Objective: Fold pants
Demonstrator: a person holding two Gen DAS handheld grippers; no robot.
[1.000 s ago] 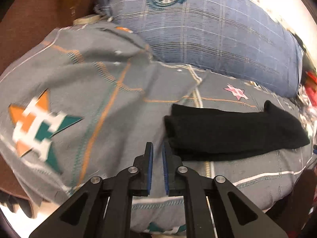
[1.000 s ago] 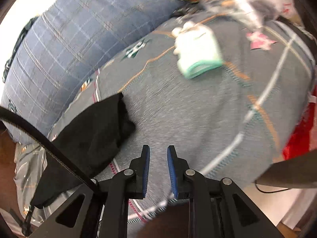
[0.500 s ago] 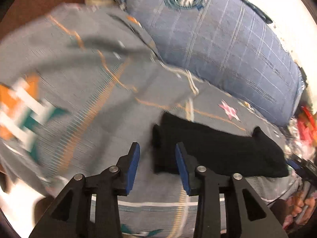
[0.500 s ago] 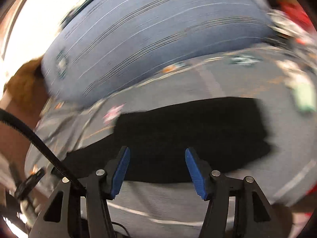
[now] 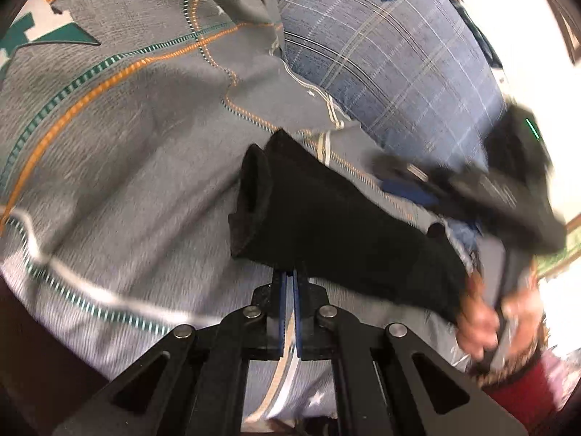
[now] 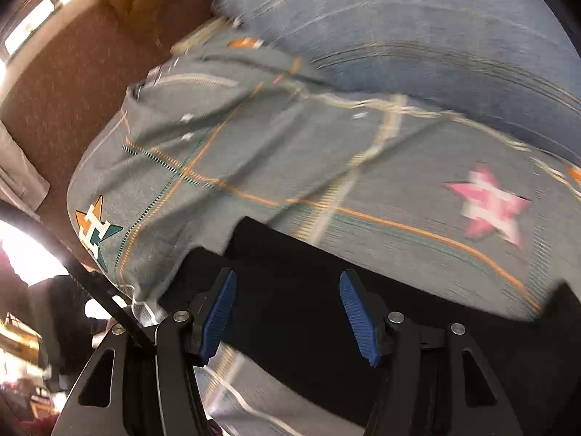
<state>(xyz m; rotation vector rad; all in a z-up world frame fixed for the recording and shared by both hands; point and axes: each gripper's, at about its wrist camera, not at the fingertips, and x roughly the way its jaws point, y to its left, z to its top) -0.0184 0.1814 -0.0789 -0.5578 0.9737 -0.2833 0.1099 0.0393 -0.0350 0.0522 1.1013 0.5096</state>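
Pants (image 5: 326, 218) in left gripper (image 5: 289, 276) jaws

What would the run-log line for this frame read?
task: fold pants | left gripper: shut on black pants edge | right gripper: open over pants | surface: grey bedspread

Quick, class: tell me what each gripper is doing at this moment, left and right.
Left gripper: closed, pinching the near edge of the black pants.
Right gripper: open, fingers spread over the pants, holding nothing.
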